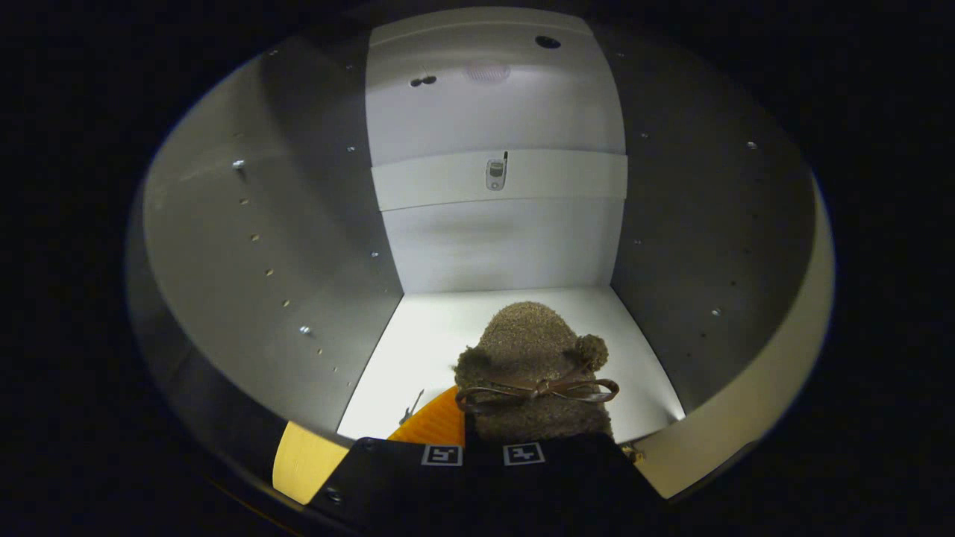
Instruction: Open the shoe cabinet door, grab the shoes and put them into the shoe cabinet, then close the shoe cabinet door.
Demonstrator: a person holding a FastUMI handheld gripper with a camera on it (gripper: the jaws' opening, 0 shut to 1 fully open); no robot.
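A brown fuzzy shoe with a thin brown bow and small pompoms points toe-first into the white shoe cabinet. It sits low over the cabinet floor; I cannot tell whether it touches. My gripper is at the shoe's heel end and shut on it. An orange finger shows along the shoe's left side. The other finger is hidden behind the shoe's body.
The cabinet's grey left wall and right wall close in on both sides, dotted with shelf-pin holes. A white crossbar spans the back wall higher up. The cabinet's pale front edge lies just beside the gripper.
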